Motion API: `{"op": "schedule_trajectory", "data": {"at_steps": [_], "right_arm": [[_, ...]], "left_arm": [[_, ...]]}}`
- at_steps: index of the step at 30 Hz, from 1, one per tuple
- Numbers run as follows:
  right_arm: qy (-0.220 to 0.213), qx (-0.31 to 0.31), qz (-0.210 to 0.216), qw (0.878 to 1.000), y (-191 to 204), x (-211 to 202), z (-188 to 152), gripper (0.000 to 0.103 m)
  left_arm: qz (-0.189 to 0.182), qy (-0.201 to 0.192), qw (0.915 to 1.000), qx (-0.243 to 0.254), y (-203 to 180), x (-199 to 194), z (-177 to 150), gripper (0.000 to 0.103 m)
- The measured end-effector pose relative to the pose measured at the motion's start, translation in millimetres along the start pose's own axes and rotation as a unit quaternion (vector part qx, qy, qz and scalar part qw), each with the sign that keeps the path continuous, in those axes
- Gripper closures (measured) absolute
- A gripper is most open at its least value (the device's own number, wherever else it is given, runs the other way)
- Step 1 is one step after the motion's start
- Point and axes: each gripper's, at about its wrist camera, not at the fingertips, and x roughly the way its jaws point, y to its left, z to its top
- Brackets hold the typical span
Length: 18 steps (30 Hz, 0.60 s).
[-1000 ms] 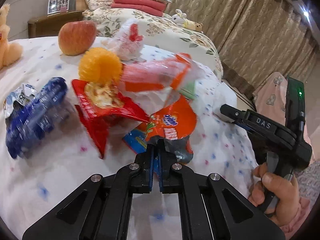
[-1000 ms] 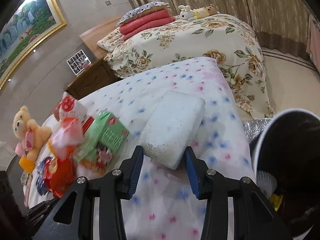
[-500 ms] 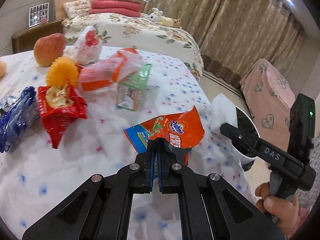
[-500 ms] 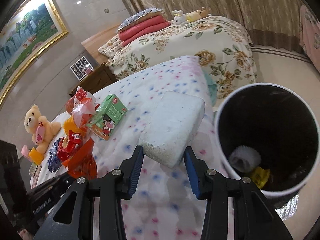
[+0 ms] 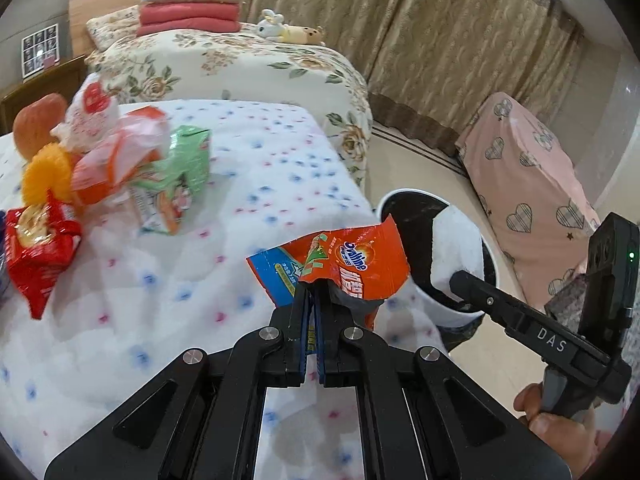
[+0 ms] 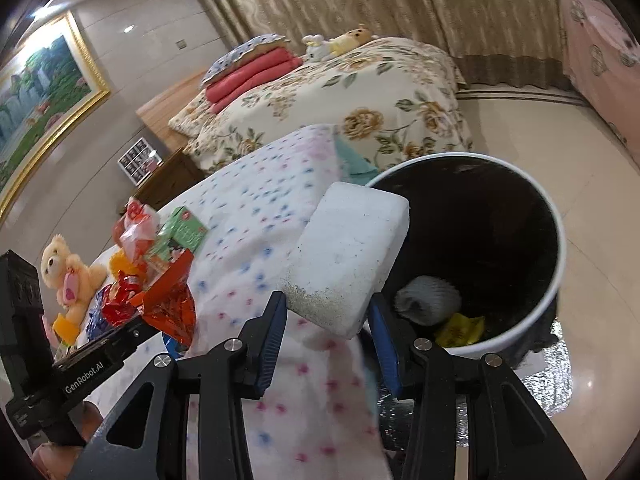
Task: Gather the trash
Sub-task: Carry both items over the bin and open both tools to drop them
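Left gripper clamped on orange wrapper, beside trash bin. Right gripper gripping white foam block at the bin's rim.

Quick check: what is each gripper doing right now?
Left gripper: shut on the orange snack wrapper.
Right gripper: shut on the white foam block.

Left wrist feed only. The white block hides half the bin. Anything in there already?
Observer: Yes. The right wrist view shows a white foam net and a yellow wrapper at the bottom of the bin.
Operator: Is the right tool really gripping that block?
Observer: Yes. The right tool is shut on the white block, with blue pads on both sides.
Operator: Anything else out of my frame?
Observer: A teddy bear sits on the bed beyond the wrappers.
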Motion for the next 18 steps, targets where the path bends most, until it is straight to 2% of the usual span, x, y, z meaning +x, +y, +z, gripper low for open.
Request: {"op": "schedule_trajectory", "data": {"at_steps": [18], "right_arm": [[-0.006,0.033,-0.025,0.999,-48,-9,10,0.059]], "left_arm": [[-0.02,0.011,0.9988,0.043,-53,29,19,0.101]]}}
